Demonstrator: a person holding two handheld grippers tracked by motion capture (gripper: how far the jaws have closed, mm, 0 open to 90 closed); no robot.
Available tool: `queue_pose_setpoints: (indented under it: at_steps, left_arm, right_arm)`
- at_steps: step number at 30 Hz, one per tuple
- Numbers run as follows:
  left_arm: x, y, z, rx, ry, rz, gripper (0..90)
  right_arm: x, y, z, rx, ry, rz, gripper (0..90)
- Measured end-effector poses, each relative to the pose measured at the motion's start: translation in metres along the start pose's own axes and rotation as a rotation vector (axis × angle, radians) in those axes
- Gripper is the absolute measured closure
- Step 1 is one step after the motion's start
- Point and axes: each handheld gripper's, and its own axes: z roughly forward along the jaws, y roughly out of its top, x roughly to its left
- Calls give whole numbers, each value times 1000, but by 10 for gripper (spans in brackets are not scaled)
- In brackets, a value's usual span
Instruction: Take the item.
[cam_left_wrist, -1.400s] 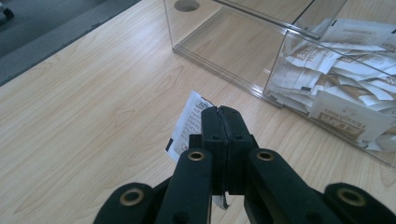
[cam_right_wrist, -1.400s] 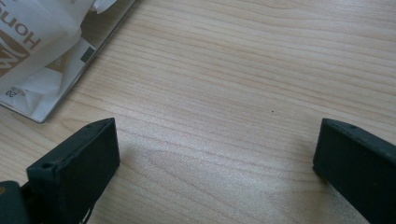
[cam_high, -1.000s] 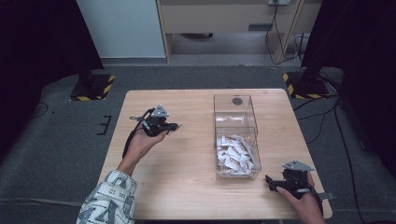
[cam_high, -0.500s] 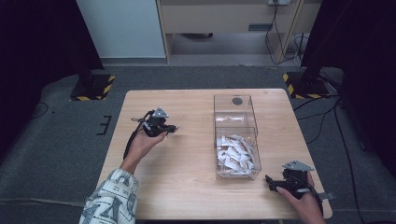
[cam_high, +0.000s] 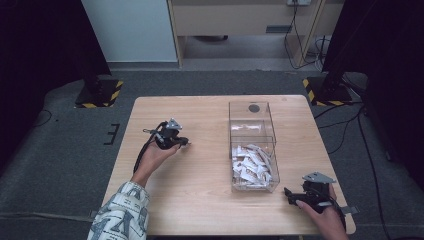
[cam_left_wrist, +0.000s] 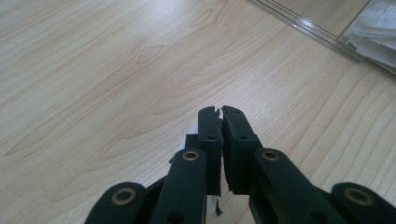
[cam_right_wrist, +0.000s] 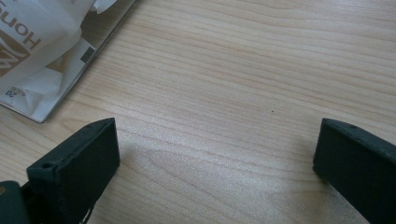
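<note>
Easing apart just now, the left gripper's (cam_left_wrist: 219, 113) jaws are seen nearly together, with a thin white sachet (cam_left_wrist: 213, 206) nipped between them low over the table (cam_left_wrist: 93, 70). If released unevenly, the sachet could be dragged along on a pad, away from the clear box (cam_high: 252, 145).

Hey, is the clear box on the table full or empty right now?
Partly full: white packets are piled in the near compartment of the clear box; its far compartment looks nearly empty.
</note>
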Motion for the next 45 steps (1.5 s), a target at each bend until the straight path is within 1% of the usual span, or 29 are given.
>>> queue_pose_setpoints:
  at_steps: [3,6,10,13,14,15,17,18,22,25,27,30,33,38,42,45]
  left_arm:
    - [-3,0,-2,-24,14,9,708]
    - [-7,0,-8,-47,37,13,542]
    - [-11,-2,-17,-68,36,15,328]
    - [-13,-6,-24,-94,35,22,206]
    - [-14,-9,-26,-98,28,25,163]
    - [-15,-10,-28,-95,29,27,136]
    - [-19,-16,-32,-74,43,40,99]
    - [-20,-18,-34,-71,40,40,79]
    - [-23,-29,-41,-67,36,40,66]
    - [-26,-40,-45,-59,37,32,59]
    - [-28,-49,-46,-58,35,27,60]
    - [-31,-63,-48,-43,39,27,59]
    - [-31,-79,-50,-40,53,8,59]
    - [-25,-99,-56,-31,61,-23,55]
    - [-19,-107,-59,-21,72,-38,52]
    - [-15,-112,-56,2,70,-58,51]
  right_arm:
    - [0,0,0,0,0,0,8]
    - [0,0,0,0,0,0,8]
    - [0,0,0,0,0,0,8]
    - [0,0,0,0,0,0,7]
    - [0,0,0,0,0,0,8]
    - [0,0,0,0,0,-2,7]
    - [0,0,0,0,0,-2,8]
    - [0,0,0,-1,0,-3,7]
    - [0,0,0,0,0,-2,7]
    - [0,0,0,0,0,-3,8]
    - [0,0,0,0,0,-3,8]
    - [0,0,0,-1,0,-3,8]
    - [0,0,0,-1,0,-3,8]
    - [0,0,0,0,0,-2,7]
    - [0,0,0,0,0,-3,7]
    - [0,0,0,0,0,-2,7]
